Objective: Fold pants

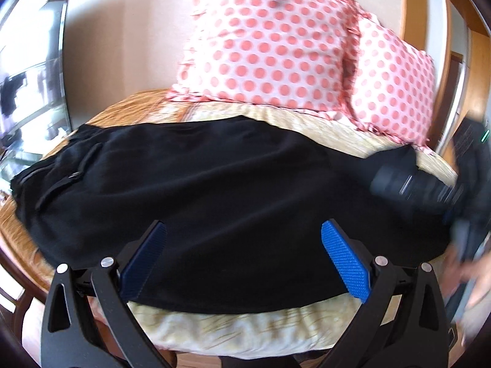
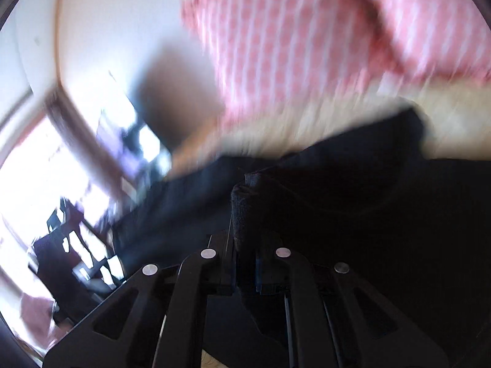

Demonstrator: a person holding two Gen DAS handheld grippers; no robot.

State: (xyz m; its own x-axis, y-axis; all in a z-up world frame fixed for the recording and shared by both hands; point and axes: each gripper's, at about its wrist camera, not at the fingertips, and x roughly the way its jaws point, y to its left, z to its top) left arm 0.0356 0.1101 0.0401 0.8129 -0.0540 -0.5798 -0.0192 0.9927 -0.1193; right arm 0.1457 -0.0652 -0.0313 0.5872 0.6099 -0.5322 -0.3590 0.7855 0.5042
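Note:
Black pants lie spread across the bed, waistband and pocket strap at the left. My left gripper hovers open over their near edge, and nothing sits between its blue pads. At the right of that view a blurred black gripper body and a hand are the right side in motion. In the right wrist view my right gripper is shut on a bunched fold of the black pants, lifted off the bed. The picture there is heavily smeared.
Two pink polka-dot pillows lean against the wall at the head of the bed. A cream and orange bedspread covers the bed. A bright window is at the left, with a wooden bed frame edge below it.

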